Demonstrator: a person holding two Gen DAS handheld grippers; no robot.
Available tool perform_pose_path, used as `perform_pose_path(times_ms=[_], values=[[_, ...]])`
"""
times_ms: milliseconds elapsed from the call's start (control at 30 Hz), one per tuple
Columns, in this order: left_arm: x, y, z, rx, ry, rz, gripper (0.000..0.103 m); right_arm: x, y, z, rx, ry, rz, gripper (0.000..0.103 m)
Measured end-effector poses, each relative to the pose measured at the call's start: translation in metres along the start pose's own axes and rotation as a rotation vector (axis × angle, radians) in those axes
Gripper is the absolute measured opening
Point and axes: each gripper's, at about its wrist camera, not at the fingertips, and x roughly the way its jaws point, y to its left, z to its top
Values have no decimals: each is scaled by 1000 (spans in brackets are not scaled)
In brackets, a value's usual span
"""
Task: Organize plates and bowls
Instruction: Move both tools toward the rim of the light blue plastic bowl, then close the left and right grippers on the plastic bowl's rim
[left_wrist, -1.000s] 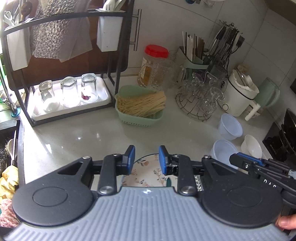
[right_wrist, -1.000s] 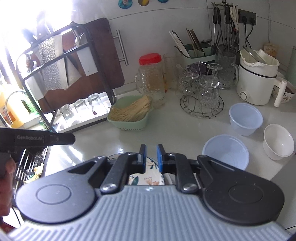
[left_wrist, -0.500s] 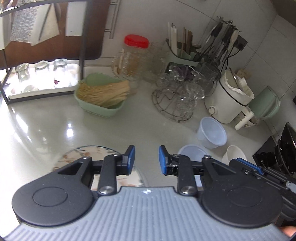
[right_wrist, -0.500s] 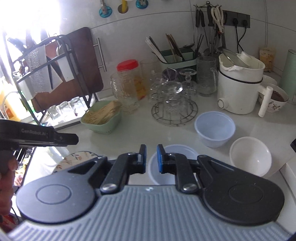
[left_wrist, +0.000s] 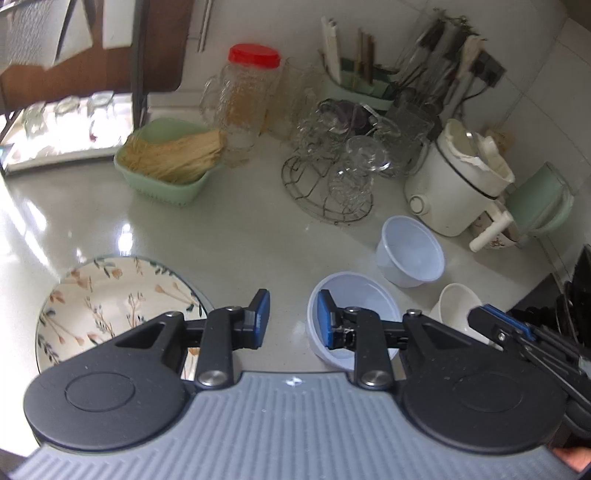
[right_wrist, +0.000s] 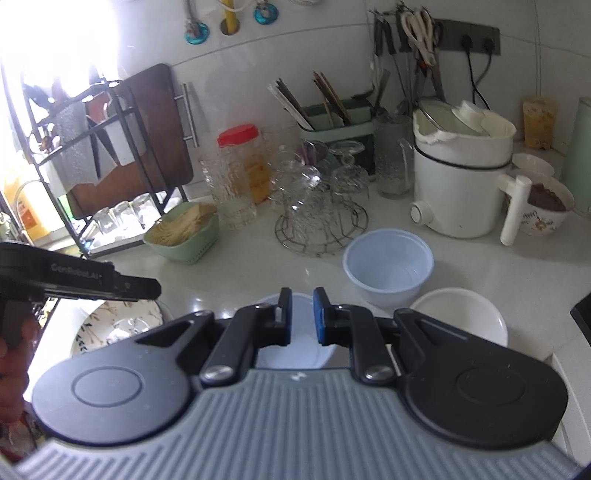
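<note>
The desk (left_wrist: 236, 229) is crowded along its far edge, so the dishes I must sort sit on the bare stretch nearest me. Largest is the plate (left_wrist: 110, 302), flat at eight o'clock in my left view, floral face up, on its own, well apart from the bowls; I judge it stands as the base of a plate pile.

Next come three bowls bunched at the right. The near bowl (left_wrist: 354, 295) lies at six o'clock in the right view (right_wrist: 299, 332); the far bowl (left_wrist: 412, 251) is just beyond it at one o'clock, and the white bowl (left_wrist: 456, 306) is just beside both at three o'clock. All stand mouth up, so they should nest one in another.

My left tongs (left_wrist: 291, 321) are parted and hold nothing. The right pad hangs over the near bowl's left rim, the left pad outside it, a straddle fit for pinching the wall. I cannot tell whether either pad touches it.

My right tongs (right_wrist: 302, 317) hover above the same bowl, the pads drawn near each other with a narrow gap, gripping nothing.

I judge the next step is to take the near bowl by its rim; thin plastic may flex.
</note>
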Motion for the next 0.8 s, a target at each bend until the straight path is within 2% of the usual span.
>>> perform_pose_path(times_ms=[33,67,100,133,167,233,333,400,467,567,700,800], values=[[5,-1,0,-32,8,20,40,0,-3,0,9,1,-4,16],[11,-3,1,-50,13,25,49,-1,-7,-1,14,-5,-22,16],[17,-4,3,-64,24,27,54,0,-8,-2,15,-13,-48,26],[22,-6,5,-71,28,26,54,0,-10,-2,16,-21,-67,44],[27,-8,7,-71,25,21,57,-1,-13,-4,20,-31,-75,51],[36,-11,9,-83,45,31,60,-1,-19,-5,34,-37,-63,50],[48,-15,11,-81,64,-17,65,3,-30,-10,77,-25,-39,50],[57,-19,10,-68,68,-78,71,9,-34,-13,92,-6,-31,50],[65,-24,8,-56,67,-71,71,15,-35,-16,100,8,-25,50],[81,-27,4,-48,108,-72,71,28,-36,-23,110,51,-8,50],[95,-27,-2,-11,139,-34,70,46,-35,-32,123,91,32,50],[103,-18,-6,-28,170,-11,67,57,-31,-37,105,96,31,50]])
